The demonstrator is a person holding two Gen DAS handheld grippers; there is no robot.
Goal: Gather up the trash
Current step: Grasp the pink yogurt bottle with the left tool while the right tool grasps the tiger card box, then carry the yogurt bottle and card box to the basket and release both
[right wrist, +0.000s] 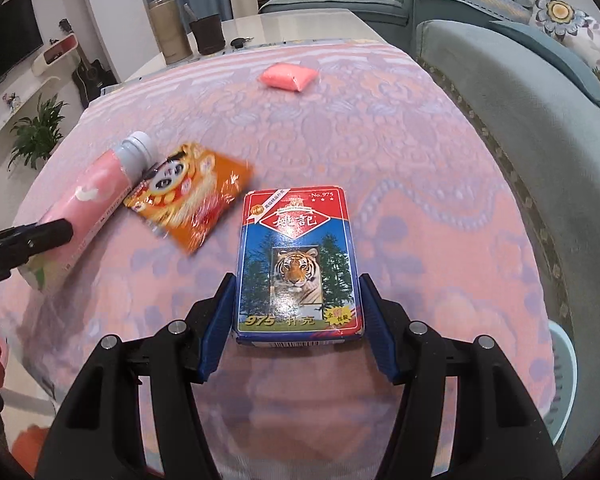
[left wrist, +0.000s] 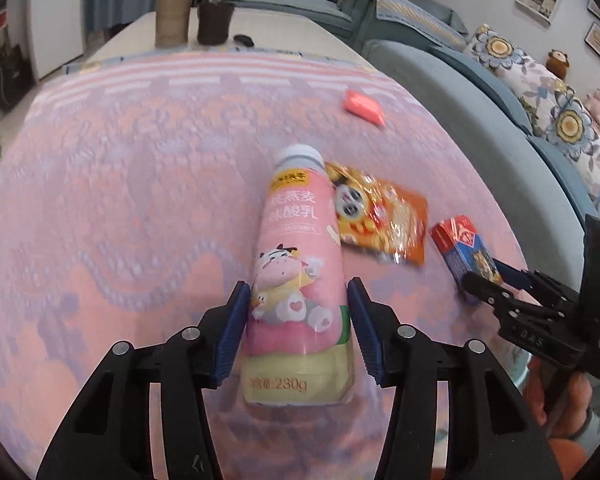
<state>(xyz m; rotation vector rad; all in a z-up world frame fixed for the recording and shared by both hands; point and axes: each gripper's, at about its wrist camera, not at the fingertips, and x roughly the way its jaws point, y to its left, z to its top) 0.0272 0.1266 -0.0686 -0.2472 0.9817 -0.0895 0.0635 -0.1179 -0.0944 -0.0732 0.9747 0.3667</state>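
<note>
With the left gripper pinching the yogurt bottle and the right gripper clamping the card box, lift both straight up, clear of the orange snack packet.

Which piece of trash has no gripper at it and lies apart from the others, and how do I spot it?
Look at the pink patterned tablecloth, toward its far end near the brown thermos. There lies a small pink sealed packet, alone. Unlike the orange snack wrapper touching the yogurt drink bottle, it is plain and unprinted.
</note>
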